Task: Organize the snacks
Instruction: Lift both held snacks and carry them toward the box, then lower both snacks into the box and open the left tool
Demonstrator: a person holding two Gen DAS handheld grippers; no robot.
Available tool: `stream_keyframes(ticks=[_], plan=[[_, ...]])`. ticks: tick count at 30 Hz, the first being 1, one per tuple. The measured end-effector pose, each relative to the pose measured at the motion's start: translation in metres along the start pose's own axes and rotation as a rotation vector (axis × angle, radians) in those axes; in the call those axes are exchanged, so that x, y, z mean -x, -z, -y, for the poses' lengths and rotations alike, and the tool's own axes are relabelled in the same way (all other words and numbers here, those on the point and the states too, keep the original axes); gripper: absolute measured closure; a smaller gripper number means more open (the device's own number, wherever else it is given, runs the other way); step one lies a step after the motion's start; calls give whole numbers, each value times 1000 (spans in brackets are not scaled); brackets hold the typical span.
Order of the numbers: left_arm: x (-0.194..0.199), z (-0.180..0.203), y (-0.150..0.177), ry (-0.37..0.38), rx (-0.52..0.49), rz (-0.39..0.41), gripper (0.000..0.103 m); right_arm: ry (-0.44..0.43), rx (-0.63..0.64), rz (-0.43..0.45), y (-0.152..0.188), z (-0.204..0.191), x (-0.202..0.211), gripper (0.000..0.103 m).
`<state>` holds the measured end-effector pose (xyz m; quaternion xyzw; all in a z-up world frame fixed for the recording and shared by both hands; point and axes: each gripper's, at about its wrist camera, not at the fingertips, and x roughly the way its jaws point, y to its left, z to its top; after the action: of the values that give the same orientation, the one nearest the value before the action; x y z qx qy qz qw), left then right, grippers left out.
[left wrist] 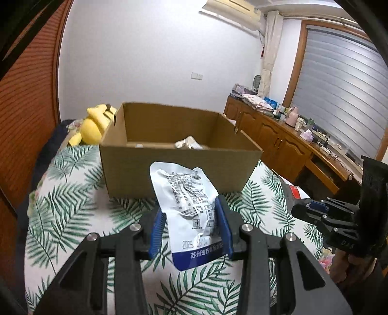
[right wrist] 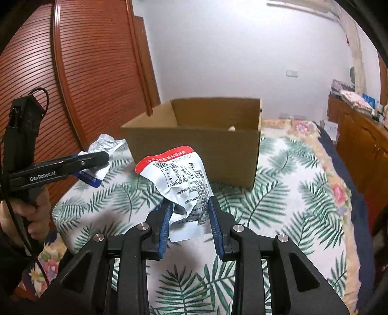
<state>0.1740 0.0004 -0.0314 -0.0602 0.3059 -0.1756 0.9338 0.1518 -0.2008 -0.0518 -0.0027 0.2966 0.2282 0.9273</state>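
Left wrist view: the left gripper (left wrist: 191, 215) is squeezing a blue pack (left wrist: 188, 208) just in front of the box (left wrist: 179, 167) on the bed (left wrist: 72, 198). Right gripper (right wrist: 190, 213) is pinching a red pack (right wrist: 180, 184), also near the box (right wrist: 194, 150).

Home bedroom. Bed (right wrist: 278, 193) wearing palm-leaf print cover, filling lower half of both views. Yellow plush toy (left wrist: 93, 126) lying at bed's far end, left of center. Slatted wooden wardrobe door (right wrist: 97, 72) standing at left. Air conditioner (left wrist: 232, 12) hanging at upper right of left wrist view. Wooden sideboard (left wrist: 278, 140) carrying folded laundry and bottles at right, running under window blinds (left wrist: 344, 97).
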Motion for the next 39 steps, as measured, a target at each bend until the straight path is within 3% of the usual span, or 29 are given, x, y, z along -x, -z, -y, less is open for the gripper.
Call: stream_keyframes(ticks=[17,39], plan=[[-33,-1,-64,16,-74,32,64,-8,43,55,-41,-7,2,74],[-123,-39,-100,-31,-44,-18,64,-48,75,77,-94,12,-64,74]])
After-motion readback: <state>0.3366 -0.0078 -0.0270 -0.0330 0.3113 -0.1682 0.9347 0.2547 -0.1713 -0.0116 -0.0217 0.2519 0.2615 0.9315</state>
